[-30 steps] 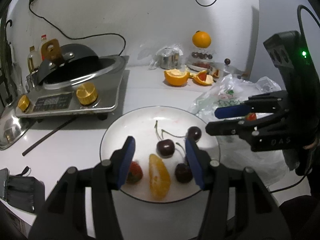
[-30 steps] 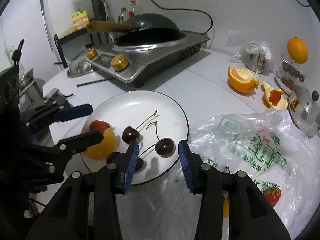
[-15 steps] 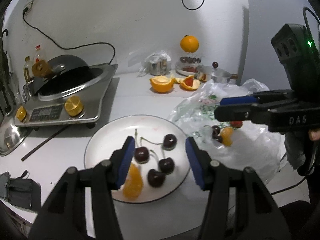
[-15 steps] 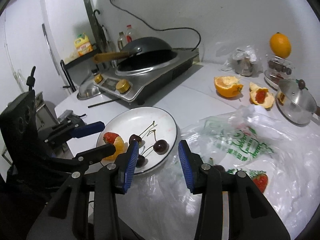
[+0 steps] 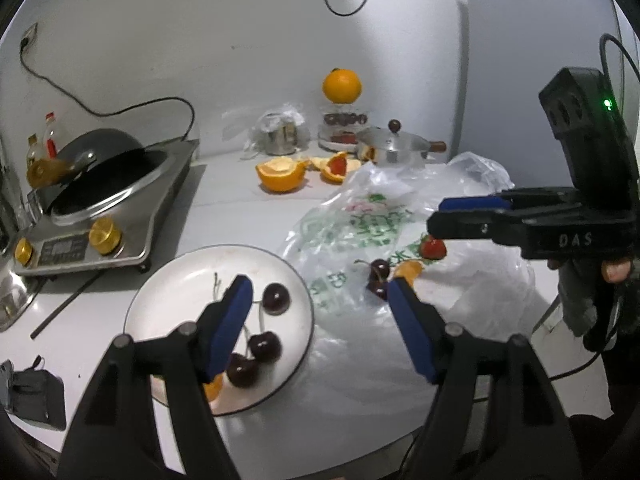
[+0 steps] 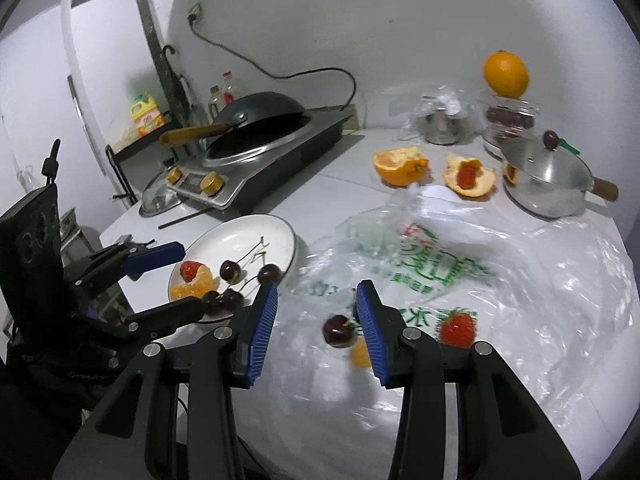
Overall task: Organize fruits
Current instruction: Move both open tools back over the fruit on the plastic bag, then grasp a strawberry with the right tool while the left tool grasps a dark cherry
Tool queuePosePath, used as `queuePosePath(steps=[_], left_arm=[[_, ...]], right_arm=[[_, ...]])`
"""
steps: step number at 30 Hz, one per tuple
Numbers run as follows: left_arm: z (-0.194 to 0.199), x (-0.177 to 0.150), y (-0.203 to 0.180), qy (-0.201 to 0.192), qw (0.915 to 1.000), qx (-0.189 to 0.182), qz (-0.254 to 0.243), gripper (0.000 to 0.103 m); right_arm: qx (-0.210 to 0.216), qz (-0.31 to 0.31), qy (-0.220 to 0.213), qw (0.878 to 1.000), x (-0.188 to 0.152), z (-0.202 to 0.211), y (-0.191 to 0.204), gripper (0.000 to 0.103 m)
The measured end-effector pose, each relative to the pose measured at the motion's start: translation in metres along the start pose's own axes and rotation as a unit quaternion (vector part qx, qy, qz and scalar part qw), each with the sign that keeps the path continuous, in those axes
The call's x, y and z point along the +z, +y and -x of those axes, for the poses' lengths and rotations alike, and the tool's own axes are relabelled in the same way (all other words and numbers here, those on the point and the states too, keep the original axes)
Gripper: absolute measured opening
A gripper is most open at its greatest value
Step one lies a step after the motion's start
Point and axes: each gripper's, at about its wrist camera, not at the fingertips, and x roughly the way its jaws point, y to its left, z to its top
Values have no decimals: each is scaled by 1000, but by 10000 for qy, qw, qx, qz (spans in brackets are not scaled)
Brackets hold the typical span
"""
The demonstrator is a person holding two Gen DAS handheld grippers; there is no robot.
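Observation:
A white plate (image 5: 180, 280) carries three dark cherries (image 5: 276, 298), an orange segment (image 5: 212, 388) and a strawberry (image 6: 189, 270). My left gripper (image 5: 318, 286) hovers over the plate's right edge, its jaws opening with nothing between them. To the right lies a clear plastic bag (image 5: 360, 220) with a strawberry (image 5: 434, 248), cherries (image 5: 380, 270) and an orange segment (image 5: 408, 270) on it. My right gripper (image 6: 315, 288) hangs open above the bag's cherry (image 6: 338, 330), holding nothing. In the left wrist view the right gripper (image 5: 438, 216) reaches in from the right.
An induction cooker with a wok (image 5: 100, 184) stands back left, a black stick (image 5: 64, 312) in front of it. Peeled orange halves (image 5: 280, 172), a lidded steel pot (image 5: 394, 148) and an orange on a jar (image 5: 342, 86) sit at the back. A black pouch (image 5: 36, 392) lies at the near left edge.
Both grippers drew back and up from the plate and shifted right toward the bag. The left jaws spread wider. The fruit on the bag came into view.

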Motion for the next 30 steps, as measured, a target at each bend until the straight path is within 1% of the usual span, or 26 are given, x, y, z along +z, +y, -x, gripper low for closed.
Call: queuePosePath(steps=[8, 17, 23, 30], left_arm=[[-12, 6, -22, 99, 9999, -8, -71, 72], [-27, 11, -45, 245, 9993, -44, -271, 72], [-42, 14, -56, 324, 9991, -53, -259, 72], [-63, 12, -65, 531, 9982, -137, -238, 72]], right_arm=[[-48, -130, -100, 9999, -7, 13, -27, 44], [-125, -286, -147, 9994, -20, 20, -55, 44], [-276, -295, -60, 9992, -27, 17, -72, 44], [-386, -262, 89, 9989, -32, 6, -88, 44]])
